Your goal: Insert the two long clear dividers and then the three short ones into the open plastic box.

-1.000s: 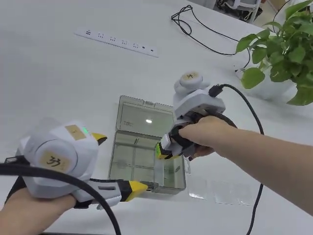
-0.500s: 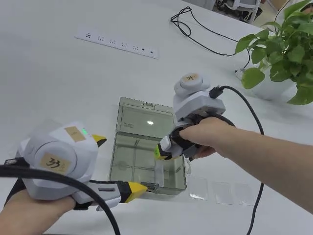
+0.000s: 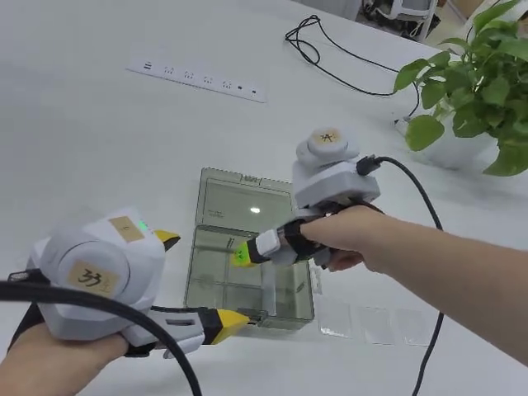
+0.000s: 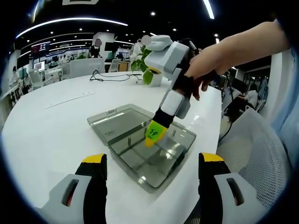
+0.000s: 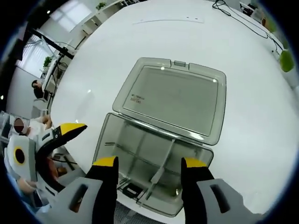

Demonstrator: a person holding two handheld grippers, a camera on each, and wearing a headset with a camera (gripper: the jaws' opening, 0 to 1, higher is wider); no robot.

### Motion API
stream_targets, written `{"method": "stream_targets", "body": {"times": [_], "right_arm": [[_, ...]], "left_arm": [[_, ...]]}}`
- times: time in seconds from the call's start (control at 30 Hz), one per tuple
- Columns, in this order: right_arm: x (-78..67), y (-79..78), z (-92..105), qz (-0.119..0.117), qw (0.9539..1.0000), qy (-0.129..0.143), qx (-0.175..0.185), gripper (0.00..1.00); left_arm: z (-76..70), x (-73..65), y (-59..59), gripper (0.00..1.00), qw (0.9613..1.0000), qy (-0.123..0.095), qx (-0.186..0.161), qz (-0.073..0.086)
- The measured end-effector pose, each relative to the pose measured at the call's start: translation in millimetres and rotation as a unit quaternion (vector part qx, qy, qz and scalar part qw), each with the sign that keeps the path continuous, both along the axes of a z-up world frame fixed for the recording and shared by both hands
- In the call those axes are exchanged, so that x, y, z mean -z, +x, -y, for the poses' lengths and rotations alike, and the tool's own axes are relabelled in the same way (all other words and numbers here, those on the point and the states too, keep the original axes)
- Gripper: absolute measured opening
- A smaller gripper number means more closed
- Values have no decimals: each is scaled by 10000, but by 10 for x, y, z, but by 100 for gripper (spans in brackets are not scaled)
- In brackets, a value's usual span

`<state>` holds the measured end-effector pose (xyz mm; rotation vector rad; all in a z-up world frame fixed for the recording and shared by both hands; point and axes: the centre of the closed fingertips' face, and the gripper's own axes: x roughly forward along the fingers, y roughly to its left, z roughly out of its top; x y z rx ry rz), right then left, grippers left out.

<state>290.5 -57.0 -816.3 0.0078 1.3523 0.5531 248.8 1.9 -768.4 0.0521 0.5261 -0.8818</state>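
One open plastic box [image 3: 285,309] sits on the bench [image 3: 99,132], lid flat at 12 o'clock of the tray. Two tongs: right tongs [image 3: 243,257] over the tray, left tongs [image 3: 200,278] at its 7 o'clock corner. Both are spread with nothing gripped. The right gripper view looks into the tray: clear dividers cross inside, count unclear, one strip [image 5: 161,165] slantwise. The head view adds two short dividers [image 3: 334,318] flat at 4 o'clock of the box, one power strip [image 3: 198,73] and one plant [image 3: 478,74].
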Motion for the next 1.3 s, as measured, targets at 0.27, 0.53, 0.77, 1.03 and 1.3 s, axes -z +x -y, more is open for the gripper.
{"method": "stream_targets", "body": {"times": [0.27,0.53,0.77,1.03,1.3], "right_arm": [[-28,23,-55,138,9989,418,142,75],[-89,-10,-140,196,9968,744,191,87],[-146,-61,-179,319,9948,968,42,93],[-237,-119,-173,573,9917,1127,-237,100],[-351,-111,-73,1267,9823,1127,-798,100]], "left_arm": [[-5,-2,-12,81,10000,1,-20,-22],[-26,-20,-26,81,10000,26,-41,-33],[-85,-60,-14,81,9999,36,-131,-29],[-132,-67,-22,81,9997,-3,-249,-88],[-158,-107,-14,80,9991,-100,-383,-150]]}}
